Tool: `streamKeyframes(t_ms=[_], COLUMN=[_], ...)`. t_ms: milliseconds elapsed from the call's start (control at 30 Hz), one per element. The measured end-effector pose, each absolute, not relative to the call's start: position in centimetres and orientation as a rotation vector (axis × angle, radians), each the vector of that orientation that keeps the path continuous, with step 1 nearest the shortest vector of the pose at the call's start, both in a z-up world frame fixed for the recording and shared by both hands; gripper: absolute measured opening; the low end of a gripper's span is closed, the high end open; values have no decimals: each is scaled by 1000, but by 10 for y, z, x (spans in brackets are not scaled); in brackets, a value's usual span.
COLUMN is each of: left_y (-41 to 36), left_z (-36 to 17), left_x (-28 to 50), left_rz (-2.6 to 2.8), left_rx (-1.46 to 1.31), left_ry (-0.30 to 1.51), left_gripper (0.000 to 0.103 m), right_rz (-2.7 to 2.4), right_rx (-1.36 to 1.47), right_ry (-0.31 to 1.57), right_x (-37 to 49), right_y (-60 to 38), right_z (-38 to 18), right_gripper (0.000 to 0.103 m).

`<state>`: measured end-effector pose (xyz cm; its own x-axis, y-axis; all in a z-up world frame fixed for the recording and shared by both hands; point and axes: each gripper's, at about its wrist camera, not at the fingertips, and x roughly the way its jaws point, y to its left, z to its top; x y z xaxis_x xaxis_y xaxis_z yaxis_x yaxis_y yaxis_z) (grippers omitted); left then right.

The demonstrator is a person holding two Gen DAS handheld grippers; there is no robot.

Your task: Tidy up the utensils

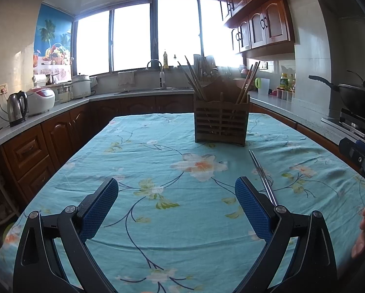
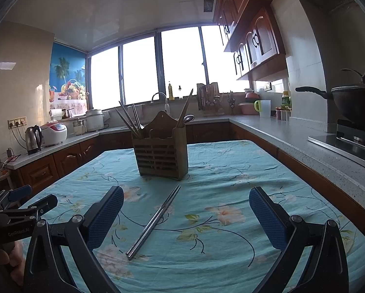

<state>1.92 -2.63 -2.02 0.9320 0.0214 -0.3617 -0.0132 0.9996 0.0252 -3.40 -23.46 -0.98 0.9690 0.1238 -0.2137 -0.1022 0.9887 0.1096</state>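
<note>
Hovering low over the near edge of the table [image 2: 231,268], both grippers stand with fingers spread wide and nothing between them.

Right gripper [image 2: 186,222]: blue-padded fingers [image 2: 104,216] open; the metal chopsticks [image 2: 154,222] lie on the cloth directly ahead, nearer the left finger than the right.

Left gripper [image 1: 177,207]: fingers [image 1: 252,210] open and empty; in the left wrist view the same chopsticks [image 1: 263,178] lie just beside the outer side of its right finger, their near end hidden behind it.

Metal chopsticks: one pair, lying side by side and touching, slanted on the floral tablecloth [image 1: 133,161], far tips pointing toward the holder and stopping near its base.

Wooden utensil holder [image 2: 161,156]: slatted, upright, toward the far edge of the table, near the middle. Wooden chopsticks [image 2: 128,122] lean out of its left compartment; more chopsticks and what looks like a spoon stand in the right.

Step judged: the pair is not yet picked up; the right gripper is better placed to take it.

Risks judged: thin, smooth rods flat on soft cloth may roll apart or slip as the fingers close, leaving one behind; pinching the cloth with them could drag it and shift the holder; a grip far from mid-length would let the pair tilt and catch the holder's rim or the leaning chopsticks on insertion.
</note>
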Motion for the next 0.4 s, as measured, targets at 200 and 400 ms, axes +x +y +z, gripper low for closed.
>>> streamKeyframes(t_ms=[200, 400], left_y=[-25, -27], left_z=[-18, -18], left_x=[24, 33], left_rz=[11, -7], left_rx=[12, 14], left_ry=[390, 427], left_gripper=[98, 98], right_rz=[114, 117], right_rx=[101, 107], right_ry=[233, 261], right_x=[-30, -19], right_y=[-235, -239], right_z=[-11, -12], right_gripper=[103, 103])
